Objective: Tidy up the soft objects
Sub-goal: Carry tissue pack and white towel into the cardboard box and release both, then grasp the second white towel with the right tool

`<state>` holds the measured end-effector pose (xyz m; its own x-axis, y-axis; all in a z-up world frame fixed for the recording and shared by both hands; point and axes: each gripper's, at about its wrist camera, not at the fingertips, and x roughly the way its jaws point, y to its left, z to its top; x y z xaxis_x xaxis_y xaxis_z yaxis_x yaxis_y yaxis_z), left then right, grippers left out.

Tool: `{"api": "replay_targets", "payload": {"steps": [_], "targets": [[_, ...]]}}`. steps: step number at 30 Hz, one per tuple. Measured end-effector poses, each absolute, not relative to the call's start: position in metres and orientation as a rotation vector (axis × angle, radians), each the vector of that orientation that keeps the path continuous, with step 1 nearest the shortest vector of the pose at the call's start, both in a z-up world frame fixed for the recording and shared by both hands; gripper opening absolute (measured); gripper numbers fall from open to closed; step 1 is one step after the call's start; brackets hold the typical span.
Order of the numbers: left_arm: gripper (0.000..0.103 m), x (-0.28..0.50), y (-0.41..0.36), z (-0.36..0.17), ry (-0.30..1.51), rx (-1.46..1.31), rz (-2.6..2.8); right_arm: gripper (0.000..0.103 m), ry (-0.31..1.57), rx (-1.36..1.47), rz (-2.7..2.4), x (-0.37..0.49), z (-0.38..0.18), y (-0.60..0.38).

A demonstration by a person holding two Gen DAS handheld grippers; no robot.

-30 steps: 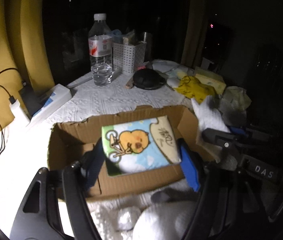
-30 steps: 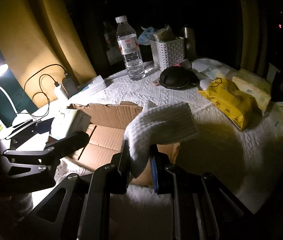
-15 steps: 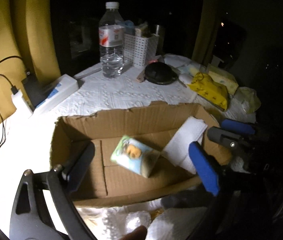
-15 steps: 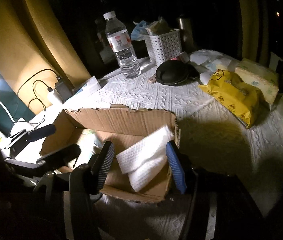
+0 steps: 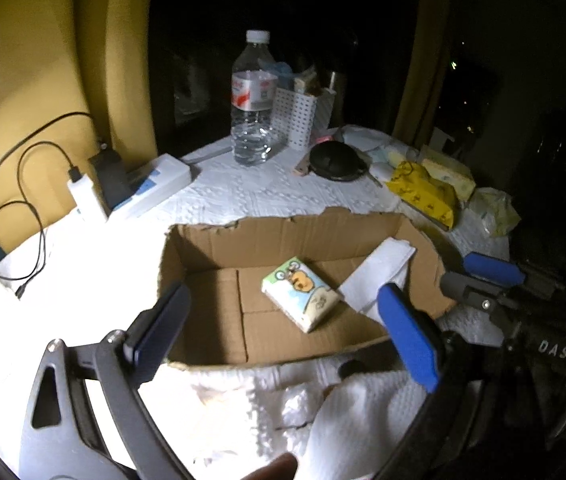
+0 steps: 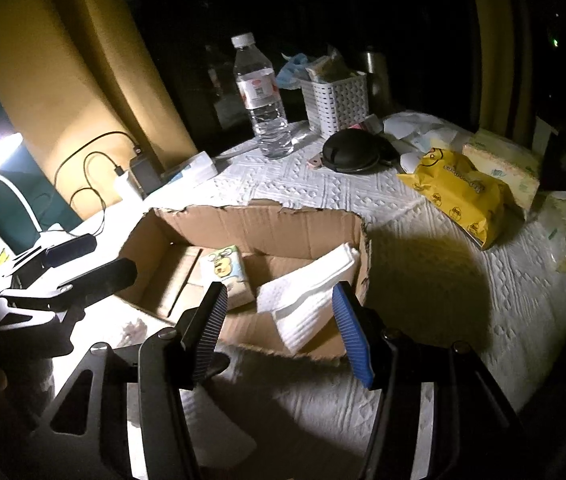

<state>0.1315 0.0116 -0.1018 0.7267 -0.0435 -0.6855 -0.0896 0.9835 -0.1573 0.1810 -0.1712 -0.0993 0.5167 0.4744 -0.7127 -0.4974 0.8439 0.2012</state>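
Observation:
A torn cardboard box sits on the white cloth. Inside lie a tissue pack with a cartoon chick and a folded white cloth leaning on the box's right wall. My left gripper is open and empty above the box's near edge. My right gripper is open and empty just in front of the white cloth. A yellow tissue pack and a pale tissue pack lie on the table to the right.
A water bottle, a white basket and a black round case stand at the back. A charger with cables and a white box lie at the left. White fluffy towels lie near the box's front.
Both grippers opened and pulled back. The chick tissue pack dropped from the left gripper into the box; the white cloth left the right gripper and now rests in the box.

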Motion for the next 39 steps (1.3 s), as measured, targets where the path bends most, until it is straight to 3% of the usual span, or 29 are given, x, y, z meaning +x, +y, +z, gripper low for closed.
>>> {"api": "replay_targets", "payload": {"steps": [36, 38, 39], "targets": [[0.096, 0.054, 0.046, -0.124, 0.801, -0.192, 0.070, 0.058, 0.916, -0.148, 0.632, 0.103, -0.132, -0.108], [0.096, 0.054, 0.046, -0.126, 0.806, -0.192, 0.072, 0.052, 0.911, -0.171, 0.621, 0.102, -0.135, -0.105], [0.096, 0.053, 0.046, -0.127, 0.808, -0.192, 0.072, 0.041, 0.908, -0.182, 0.620, 0.101, -0.136, -0.104]]}}
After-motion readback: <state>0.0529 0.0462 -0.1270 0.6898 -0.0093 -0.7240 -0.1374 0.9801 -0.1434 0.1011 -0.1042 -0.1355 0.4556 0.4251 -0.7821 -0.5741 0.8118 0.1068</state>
